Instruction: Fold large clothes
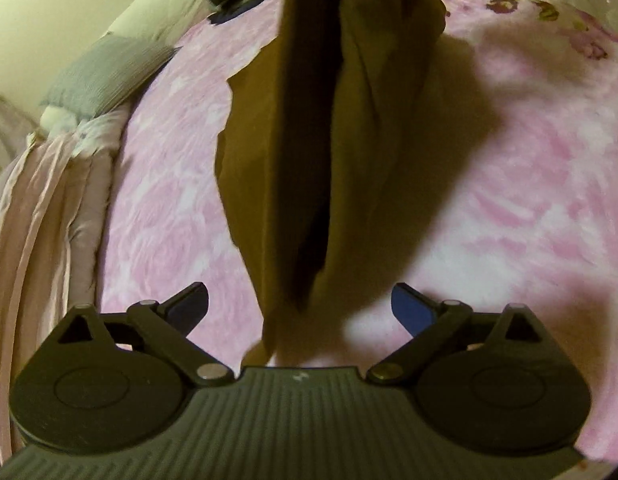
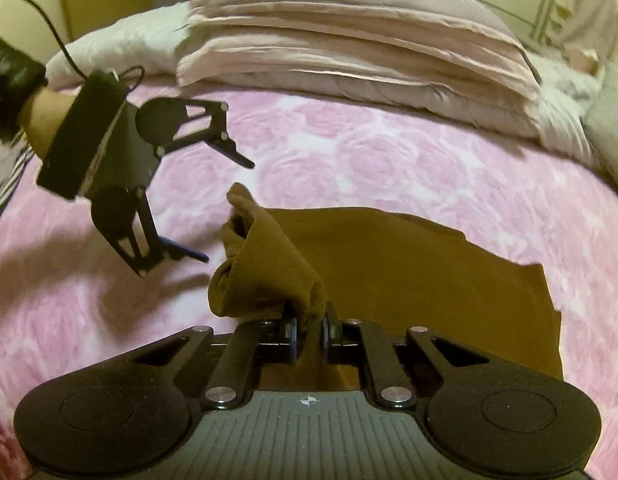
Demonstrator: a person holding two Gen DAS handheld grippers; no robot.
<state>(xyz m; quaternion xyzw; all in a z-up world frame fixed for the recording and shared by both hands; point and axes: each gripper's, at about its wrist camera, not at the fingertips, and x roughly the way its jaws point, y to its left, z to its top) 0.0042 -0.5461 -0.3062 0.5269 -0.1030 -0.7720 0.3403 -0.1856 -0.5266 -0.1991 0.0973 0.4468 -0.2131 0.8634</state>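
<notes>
The right claw (image 2: 309, 330) pinches a bunched edge of the brown garment (image 2: 409, 264), its two fingers pressed onto the cloth close to the camera. From that pinch the garment rises in a rolled fold at the left, and the rest lies spread over the pink bedspread (image 2: 369, 160). The left claw (image 2: 229, 210) is spread wide and holds nothing; it hangs over the bedspread just left of the rolled fold, not touching it. A hand (image 2: 45, 116) grips its body, and a cable (image 2: 49, 20) runs off behind. Folded quilts (image 2: 349, 48) are stacked at the far side of the bed.
</notes>
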